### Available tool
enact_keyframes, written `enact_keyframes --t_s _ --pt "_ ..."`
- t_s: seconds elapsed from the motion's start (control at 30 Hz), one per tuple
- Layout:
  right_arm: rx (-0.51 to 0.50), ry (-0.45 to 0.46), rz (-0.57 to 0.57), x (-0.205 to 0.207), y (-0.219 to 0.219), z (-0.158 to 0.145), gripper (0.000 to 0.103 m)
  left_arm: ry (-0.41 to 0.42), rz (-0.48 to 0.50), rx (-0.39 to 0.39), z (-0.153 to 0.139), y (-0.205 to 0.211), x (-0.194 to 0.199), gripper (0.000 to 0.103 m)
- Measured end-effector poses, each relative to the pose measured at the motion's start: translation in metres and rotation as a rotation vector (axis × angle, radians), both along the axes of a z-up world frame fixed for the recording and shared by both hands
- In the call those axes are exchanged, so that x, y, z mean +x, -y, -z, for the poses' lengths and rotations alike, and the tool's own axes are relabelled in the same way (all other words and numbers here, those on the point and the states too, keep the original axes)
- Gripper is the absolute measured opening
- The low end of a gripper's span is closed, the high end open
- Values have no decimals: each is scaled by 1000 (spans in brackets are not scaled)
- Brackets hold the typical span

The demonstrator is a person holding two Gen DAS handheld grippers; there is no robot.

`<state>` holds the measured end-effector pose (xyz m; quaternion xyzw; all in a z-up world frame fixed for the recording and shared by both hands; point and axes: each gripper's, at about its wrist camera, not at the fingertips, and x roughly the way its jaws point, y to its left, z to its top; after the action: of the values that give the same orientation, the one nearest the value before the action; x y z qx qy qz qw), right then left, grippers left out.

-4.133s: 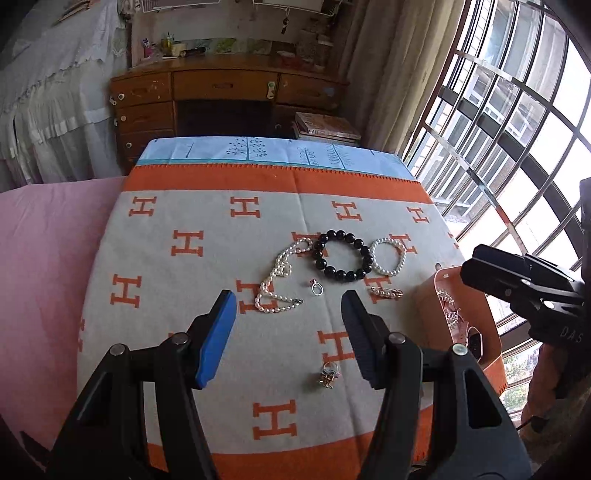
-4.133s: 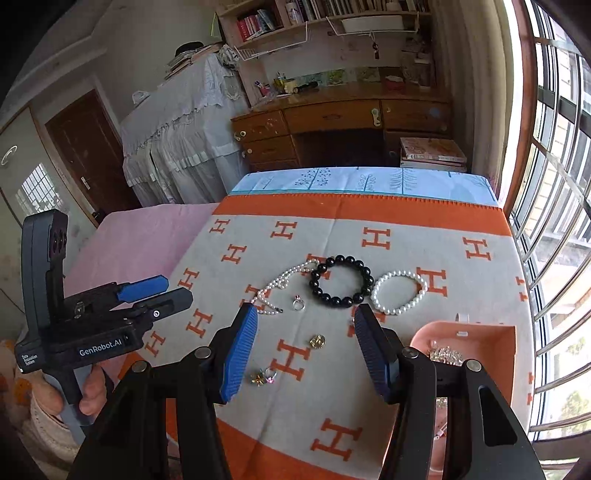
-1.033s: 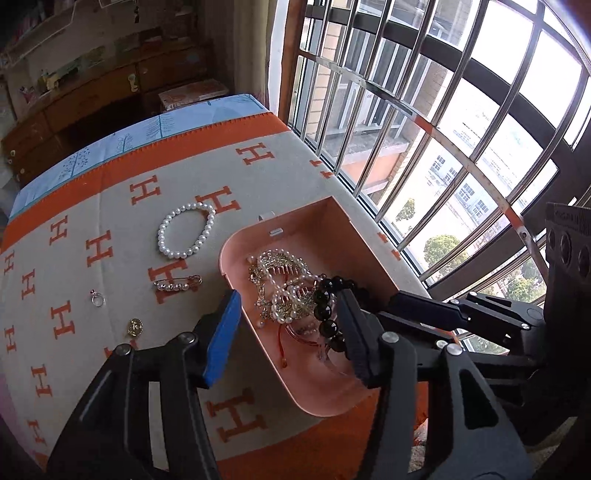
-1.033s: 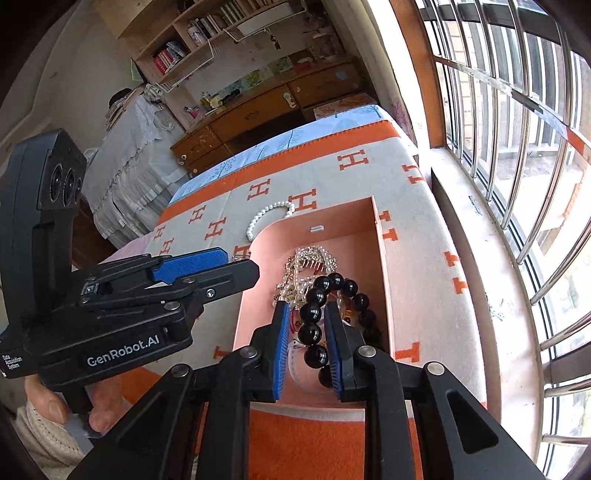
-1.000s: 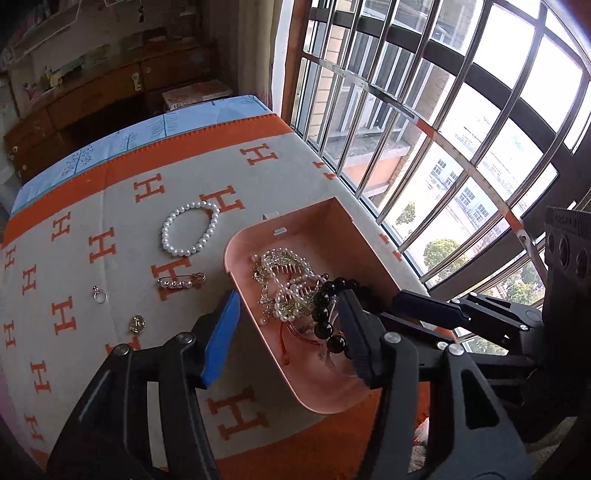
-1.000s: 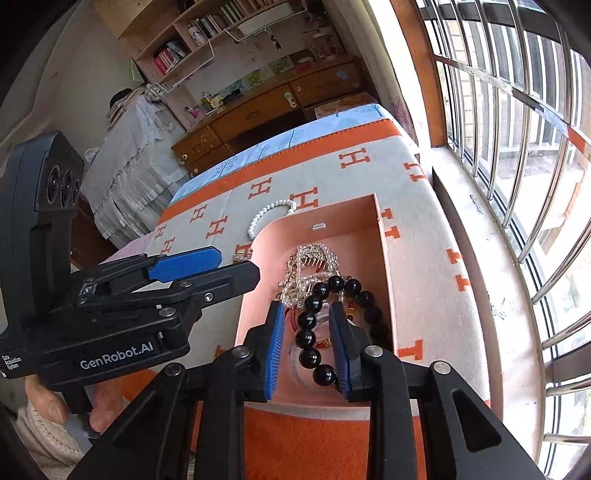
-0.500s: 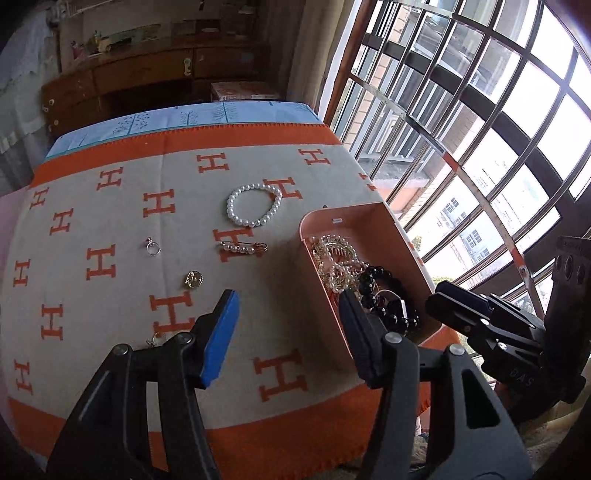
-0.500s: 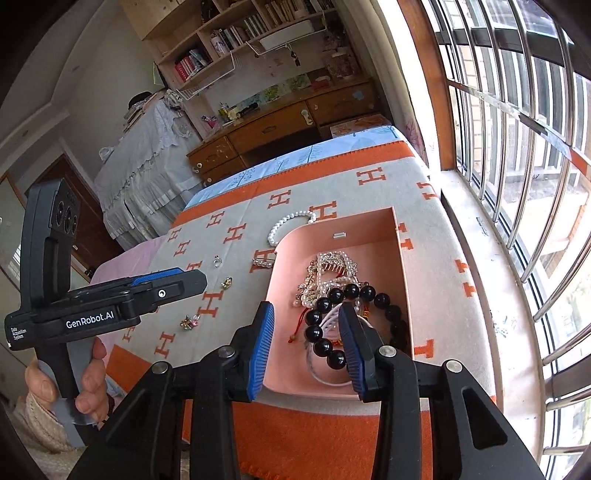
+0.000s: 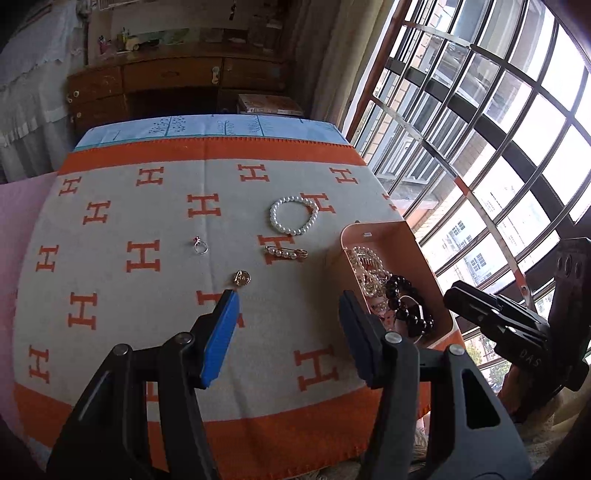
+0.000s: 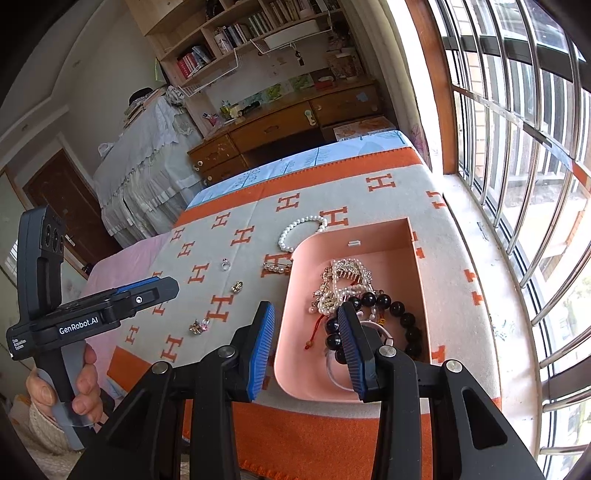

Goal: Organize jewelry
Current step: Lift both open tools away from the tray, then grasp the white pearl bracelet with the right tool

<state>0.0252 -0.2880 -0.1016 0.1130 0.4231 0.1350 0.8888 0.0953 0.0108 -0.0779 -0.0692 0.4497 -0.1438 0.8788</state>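
A pink tray (image 10: 415,254) (image 9: 384,230) at the table's right edge holds a black bead bracelet (image 10: 391,306) (image 9: 408,302), a pearl necklace and a gold comb (image 10: 345,271). On the orange-and-grey H cloth lie a white pearl bracelet (image 9: 293,216) (image 10: 301,230), a pearl pin (image 9: 286,253), a silver ring (image 9: 200,246) (image 10: 225,264), a gold charm (image 9: 241,277) (image 10: 236,286) and a small earring cluster (image 10: 199,326). My right gripper (image 10: 306,334) is open and empty over the tray's near-left rim. My left gripper (image 9: 290,325) is open and empty above the cloth, left of the tray.
A barred window runs along the right, close to the table edge. A wooden desk with drawers (image 9: 170,85) stands beyond the far edge, with bookshelves (image 10: 236,33) above. A pink sheet (image 9: 14,206) lies left of the cloth.
The right gripper opened and let the black bead bracelet fall into the tray, then drew back. The left gripper swung left from above the tray to over the cloth.
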Motion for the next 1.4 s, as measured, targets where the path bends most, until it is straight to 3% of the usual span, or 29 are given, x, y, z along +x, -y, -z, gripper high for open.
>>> enact_keyframes --t_s 0.27,0.43,0.6,0.8,0.87,0.93,1.17,1.3,1.4 --pt "-77 9 -28 16 -33 -14 37 28 -69 -4 -6 -41 1 53" --pt "-88 -9 -67 37 -53 -35 37 68 -114 -9 -31 -72 3 53" --pt "-128 -32 -88 76 -72 -63 37 137 -127 15 -59 -98 7 78" --pt "-140 -108 -99 138 -94 -72 38 110 -163 -10 -64 -128 34 78" --pt "-138 -157 -87 162 -98 -62 43 95 -184 -9 -59 -136 45 78" --pt "-142 -211 -74 187 -98 -47 55 81 -195 -9 -52 -141 55 78" --pt "-197 -416 16 256 -89 32 55 -19 -219 -48 -10 -152 89 78" --pt "-247 -493 49 276 -87 73 38 -69 -222 -59 15 -150 104 78" --pt "-292 -517 50 286 -90 96 34 -92 -207 -54 28 -143 112 78"
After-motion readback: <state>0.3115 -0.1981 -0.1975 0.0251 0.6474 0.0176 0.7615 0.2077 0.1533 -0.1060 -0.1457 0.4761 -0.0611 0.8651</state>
